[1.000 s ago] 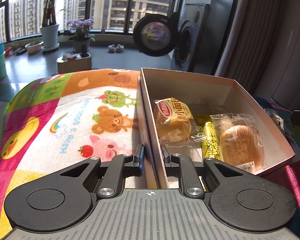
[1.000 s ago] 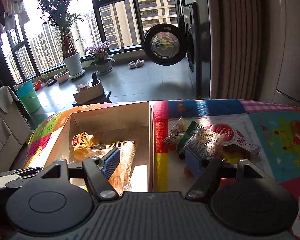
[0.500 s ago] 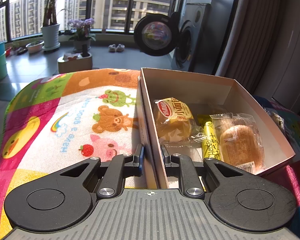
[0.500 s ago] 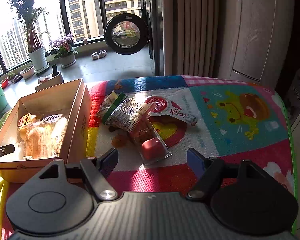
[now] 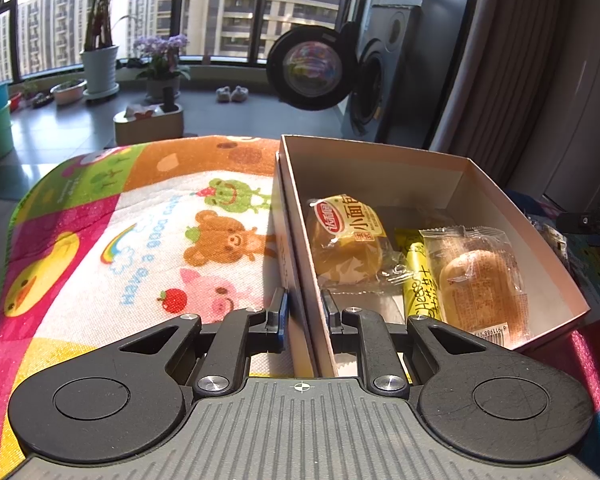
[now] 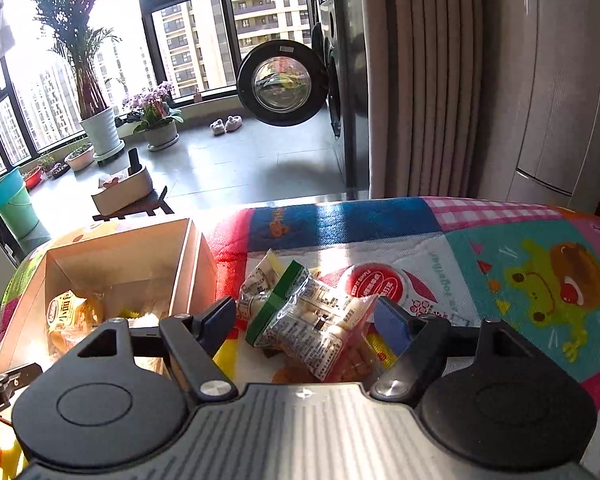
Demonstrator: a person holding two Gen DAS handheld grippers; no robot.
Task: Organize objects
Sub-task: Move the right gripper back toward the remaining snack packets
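An open cardboard box sits on a cartoon-print mat. It holds a yellow-labelled bun, a yellow cheese stick pack and a clear-wrapped bun. My left gripper is shut on the box's left wall, one finger inside and one outside. In the right wrist view the box lies at the left. My right gripper is open and low over a pile of snacks. A clear pack with a green edge lies between its fingers. A red-labelled pouch rests just behind.
The mat covers the whole surface and drops off at its far edge. Beyond are a tiled floor, a washing machine with its door open, potted plants and a curtain. More wrappers lie under the green-edged pack.
My right gripper has swung from above the box to the snack pile and come down close, so the green-edged pack now sits between its open fingers. The left gripper has stayed on the box wall.
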